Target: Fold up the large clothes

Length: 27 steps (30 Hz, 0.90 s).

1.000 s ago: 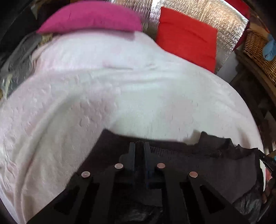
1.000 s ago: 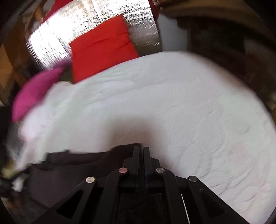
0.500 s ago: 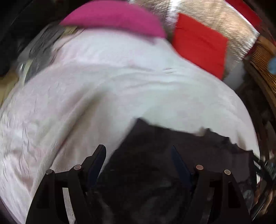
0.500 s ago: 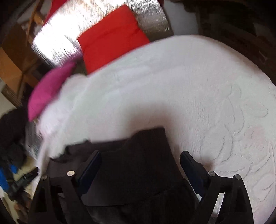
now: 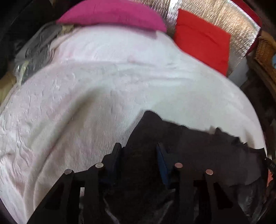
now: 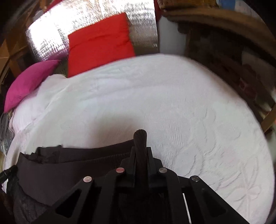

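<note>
I have a wide bed (image 6: 172,106) covered in a white textured spread, with a red cushion (image 6: 100,43) and a pink pillow (image 5: 110,13) at its far end. The dark garment (image 6: 72,165) lies along the near edge of the bed, just under both wrists, bunched and not yet spread flat.

My right tool (image 6: 140,151) is clamped on a ribbed fold of the garment, which sticks up between the pads. My left tool (image 5: 138,151) is closing, with dark cloth between its fingers (image 5: 117,151), but the pads do not look pressed on it yet.

My judgement is that this is the pick-up of two matching edge points before the fold. To do it well, I would let the left tool finish closing on the edge itself rather than a loose lump. Then I would lift both hands evenly and draw them apart until the edge runs taut, so the cloth hangs without twist before I lay it on the bed.
</note>
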Motion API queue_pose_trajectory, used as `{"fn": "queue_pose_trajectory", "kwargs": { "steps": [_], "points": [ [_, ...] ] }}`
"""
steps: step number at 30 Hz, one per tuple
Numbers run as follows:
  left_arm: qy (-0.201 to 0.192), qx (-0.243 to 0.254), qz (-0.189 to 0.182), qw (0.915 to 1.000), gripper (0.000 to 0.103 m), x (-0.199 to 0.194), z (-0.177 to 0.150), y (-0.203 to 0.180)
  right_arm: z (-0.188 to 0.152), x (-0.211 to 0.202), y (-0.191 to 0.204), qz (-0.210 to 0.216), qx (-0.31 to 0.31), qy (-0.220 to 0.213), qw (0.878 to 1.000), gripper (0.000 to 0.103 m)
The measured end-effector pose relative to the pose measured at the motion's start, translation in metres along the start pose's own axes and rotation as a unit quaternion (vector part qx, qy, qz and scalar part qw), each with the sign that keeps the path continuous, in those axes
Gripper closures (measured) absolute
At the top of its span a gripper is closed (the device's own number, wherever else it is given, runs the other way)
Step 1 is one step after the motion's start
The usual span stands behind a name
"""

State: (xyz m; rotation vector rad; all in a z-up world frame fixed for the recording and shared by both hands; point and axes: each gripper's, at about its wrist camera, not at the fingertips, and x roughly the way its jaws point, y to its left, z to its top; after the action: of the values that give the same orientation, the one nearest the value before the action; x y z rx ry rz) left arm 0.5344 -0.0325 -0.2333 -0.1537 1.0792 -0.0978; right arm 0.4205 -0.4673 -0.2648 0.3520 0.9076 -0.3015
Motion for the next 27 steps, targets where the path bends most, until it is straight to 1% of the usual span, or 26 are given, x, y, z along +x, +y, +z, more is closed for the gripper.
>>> {"fn": "queue_pose_trajectory", "kwargs": {
  "steps": [1,2,3,4,5,6,7,8,9,10,11,13,14,17,20,23,24,25,27],
  "points": [
    [0.007,-0.007,0.001,1.0000,0.061,0.003,-0.001,0.003,-0.001,0.005,-0.003,0.011,0.006,0.009,1.000,0.093],
    [0.008,-0.009,0.002,0.9999,0.060,0.005,-0.001,0.005,-0.001,0.012,-0.008,0.032,0.019,0.021,0.999,0.089],
    [0.008,-0.010,0.003,0.9999,0.059,0.004,-0.001,0.005,0.000,0.011,-0.012,0.049,0.031,0.022,0.998,0.089],
    [0.008,-0.010,0.005,0.9999,0.059,0.002,-0.001,0.005,0.001,0.008,-0.016,0.070,0.050,0.021,0.996,0.086],
    [0.008,-0.010,0.007,0.9999,0.059,0.000,-0.003,0.005,0.002,0.006,-0.021,0.093,0.069,0.023,0.993,0.079],
    [0.007,-0.010,0.009,0.9999,0.059,-0.004,-0.004,0.005,0.002,0.004,-0.024,0.106,0.080,0.025,0.991,0.071],
    [0.004,-0.009,0.011,0.9999,0.059,-0.010,-0.006,0.004,0.003,-0.001,-0.028,0.125,0.095,0.029,0.987,0.044],
    [-0.002,-0.008,0.013,0.9999,0.059,-0.017,-0.008,0.003,0.001,-0.004,-0.030,0.136,0.103,0.032,0.985,0.021],
    [-0.006,-0.004,0.013,0.9999,0.059,-0.023,-0.010,0.003,0.000,-0.010,-0.030,0.146,0.110,0.027,0.983,0.021],
    [-0.013,0.004,0.012,0.9998,0.057,-0.032,-0.013,0.002,-0.002,-0.022,-0.032,0.155,0.113,0.011,0.981,0.021],
    [-0.020,0.011,0.013,0.9997,0.056,-0.039,-0.015,0.002,-0.001,-0.030,-0.030,0.154,0.107,0.005,0.982,0.021],
    [-0.033,0.024,0.015,0.9991,0.046,-0.054,-0.019,0.002,-0.005,-0.045,-0.030,0.151,0.093,0.006,0.984,0.021],
    [-0.037,0.034,0.018,0.9986,0.045,-0.062,-0.023,0.004,-0.007,-0.051,-0.031,0.154,0.085,0.008,0.984,0.021],
    [-0.038,0.052,0.022,0.9977,0.045,-0.076,-0.033,0.013,-0.022,-0.075,-0.041,0.141,0.067,0.005,0.988,0.021],
    [-0.025,0.054,0.015,0.9981,0.041,-0.084,-0.041,0.030,-0.042,-0.089,-0.062,0.148,0.068,0.021,0.986,0.021],
    [-0.003,0.033,-0.013,0.9994,0.040,-0.088,-0.047,0.055,-0.062,-0.098,-0.087,0.137,0.079,0.026,0.987,0.021],
    [0.006,0.014,-0.029,0.9995,0.038,-0.092,-0.049,0.068,-0.067,-0.098,-0.095,0.140,0.089,0.031,0.986,0.021],
    [0.011,0.002,-0.039,0.9992,0.034,-0.091,-0.049,0.076,-0.073,-0.098,-0.105,0.148,0.100,0.038,0.983,0.021],
    [0.033,-0.029,-0.076,0.9961,0.028,-0.093,-0.055,0.095,-0.082,-0.098,-0.120,0.165,0.116,0.052,0.978,0.021]
  ]
}}
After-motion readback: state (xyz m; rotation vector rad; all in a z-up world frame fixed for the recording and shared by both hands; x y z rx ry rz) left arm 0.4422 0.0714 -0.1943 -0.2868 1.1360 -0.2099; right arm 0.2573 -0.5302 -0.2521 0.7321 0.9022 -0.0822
